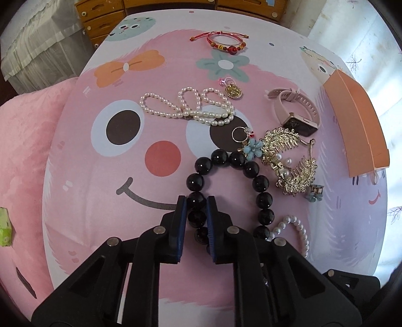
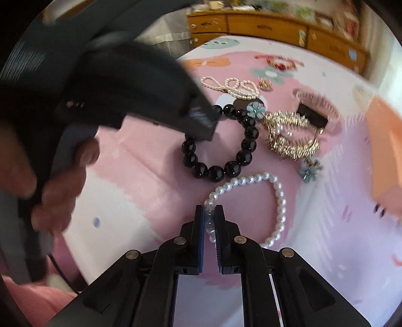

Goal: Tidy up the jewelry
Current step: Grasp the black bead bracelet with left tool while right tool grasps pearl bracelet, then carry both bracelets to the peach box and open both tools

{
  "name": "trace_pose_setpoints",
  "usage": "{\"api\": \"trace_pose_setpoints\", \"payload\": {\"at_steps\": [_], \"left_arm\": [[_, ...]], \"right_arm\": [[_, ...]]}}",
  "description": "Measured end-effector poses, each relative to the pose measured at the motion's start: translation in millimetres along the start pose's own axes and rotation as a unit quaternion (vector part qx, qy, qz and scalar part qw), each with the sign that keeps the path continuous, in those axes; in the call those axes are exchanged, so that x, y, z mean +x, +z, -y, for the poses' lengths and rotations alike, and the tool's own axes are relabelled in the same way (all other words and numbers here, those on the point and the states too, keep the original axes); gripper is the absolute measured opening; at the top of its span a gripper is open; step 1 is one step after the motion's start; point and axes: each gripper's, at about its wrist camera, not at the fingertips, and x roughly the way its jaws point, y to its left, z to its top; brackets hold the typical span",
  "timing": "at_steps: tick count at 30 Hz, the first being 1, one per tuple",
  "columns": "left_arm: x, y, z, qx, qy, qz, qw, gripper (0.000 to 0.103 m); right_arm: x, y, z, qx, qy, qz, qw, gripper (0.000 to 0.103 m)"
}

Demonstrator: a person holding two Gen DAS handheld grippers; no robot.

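Jewelry lies on a pink cartoon-print cloth (image 1: 100,201). My left gripper (image 1: 196,201) is shut on the black bead bracelet (image 1: 261,186), its left side between the pads; the bracelet also shows in the right wrist view (image 2: 247,143). My right gripper (image 2: 209,210) is shut on the white pearl bracelet (image 2: 279,198), which peeks out in the left wrist view (image 1: 299,229). Beyond lie gold hair combs (image 1: 289,161), blue flower clips (image 1: 252,147), a rice-pearl strand (image 1: 191,105), a pink smartwatch (image 1: 294,110), a gold pendant (image 1: 233,91) and a red cord bracelet (image 1: 223,41).
An orange open box (image 1: 356,120) stands at the right edge of the cloth. A wooden drawer cabinet (image 1: 105,17) stands behind. A pink cushion (image 1: 22,151) lies to the left. The left tool and the hand holding it (image 2: 83,120) fill the left of the right wrist view.
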Motion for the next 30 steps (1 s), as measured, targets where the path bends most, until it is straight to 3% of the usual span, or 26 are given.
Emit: {"api": "trace_pose_setpoints", "payload": {"at_steps": [8, 13, 17, 22, 30], "left_arm": [[-23, -2, -3, -0.004, -0.033, 0.005, 0.9994, 0.013], [-64, -5, 8, 0.025, -0.078, 0.049, 0.9954, 0.013], [-98, -1, 22, 0.039, -0.16, 0.091, 0.9821, 0.013], [-131, 14, 54, 0.067, -0.205, 0.145, 0.9655, 0.013], [-151, 46, 105, 0.096, -0.261, 0.185, 0.9426, 0.013]], "right_arm": [[-24, 31, 59, 0.071, 0.045, 0.043, 0.996, 0.007], [-66, 38, 55, 0.083, 0.054, 0.11, 0.989, 0.007], [-99, 46, 59, 0.083, 0.042, 0.175, 0.98, 0.008], [-143, 44, 67, 0.09, 0.019, 0.229, 0.969, 0.008], [-222, 24, 93, 0.111, -0.036, 0.272, 0.955, 0.008]]}}
